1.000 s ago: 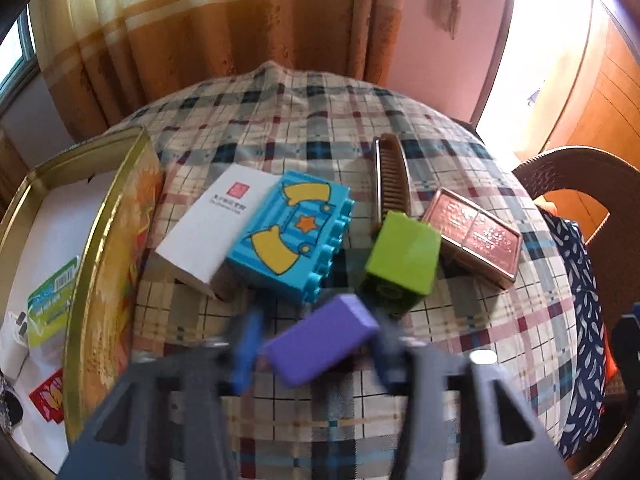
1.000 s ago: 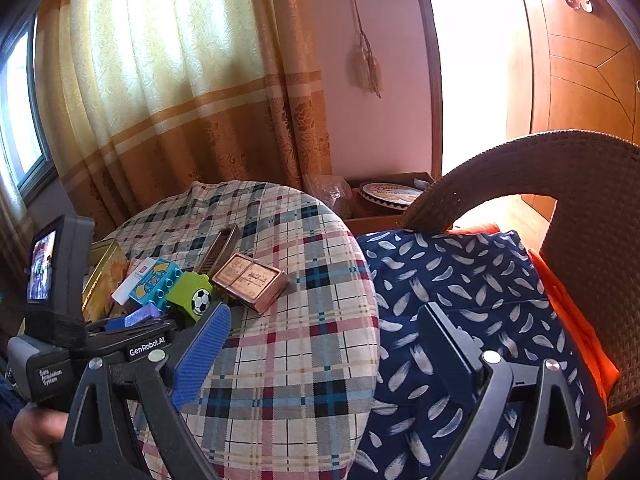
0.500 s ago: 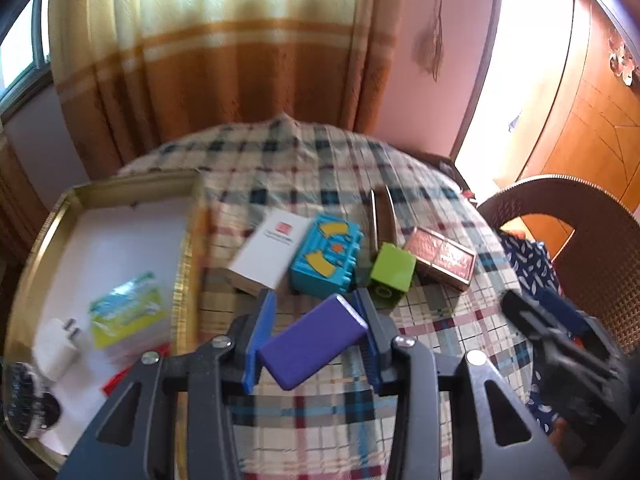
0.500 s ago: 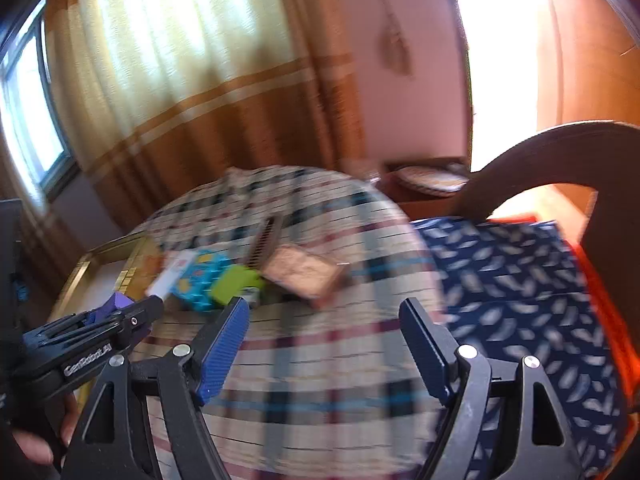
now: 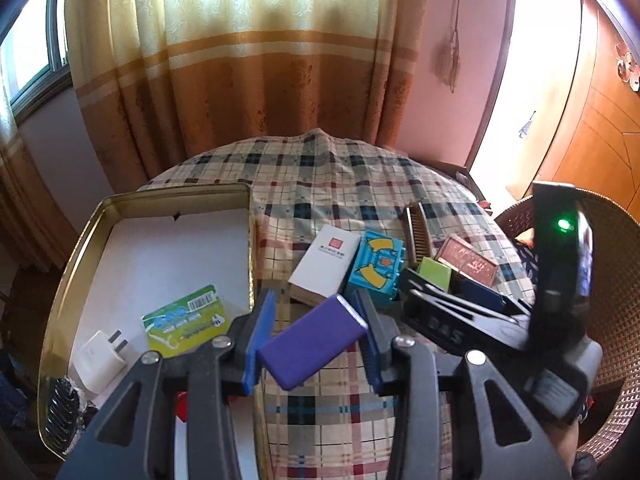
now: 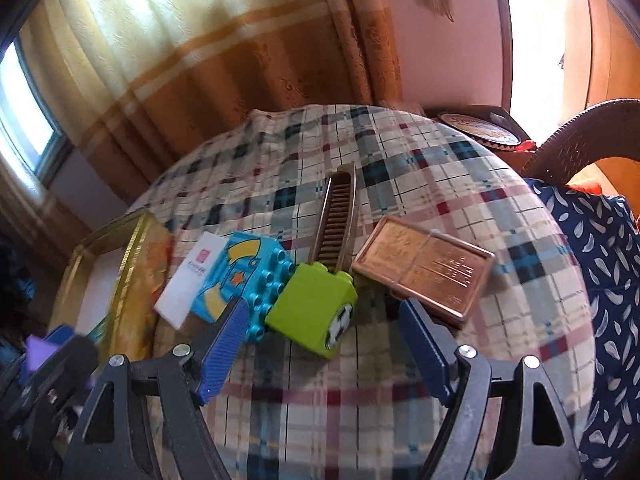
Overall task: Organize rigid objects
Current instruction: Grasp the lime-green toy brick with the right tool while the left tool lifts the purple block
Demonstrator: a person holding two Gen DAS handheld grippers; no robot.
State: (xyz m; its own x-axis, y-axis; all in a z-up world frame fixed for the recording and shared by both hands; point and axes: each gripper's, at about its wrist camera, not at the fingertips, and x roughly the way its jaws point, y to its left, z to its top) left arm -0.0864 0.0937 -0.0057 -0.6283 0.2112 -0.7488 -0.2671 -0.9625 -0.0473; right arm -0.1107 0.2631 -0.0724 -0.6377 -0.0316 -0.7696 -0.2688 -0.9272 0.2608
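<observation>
My left gripper (image 5: 314, 314) is shut on a purple block (image 5: 312, 346), held tilted above the plaid table beside the gold tin tray (image 5: 250, 240). My right gripper (image 6: 322, 312) stands open low over the table. A green brick (image 6: 316, 308) lies between its fingertips, and the pads do not press on it. Around that brick lie a blue studded brick (image 6: 248, 280), a white box (image 6: 190, 280), a brown comb (image 6: 336, 220) and a copper case (image 6: 424, 268). In the left wrist view the right gripper (image 5: 460, 304) covers part of the green brick (image 5: 434, 274).
Inside the tray lie a white charger (image 5: 102, 356) and a green card (image 5: 184, 320). A wicker chair (image 5: 616, 320) with a blue patterned cushion (image 6: 608, 280) stands against the table's right edge. Orange curtains hang behind the table.
The left gripper rose and drew back with the purple block, bringing the tray into full view. The right gripper swung left over the table to the green brick, and its jaws narrowed.
</observation>
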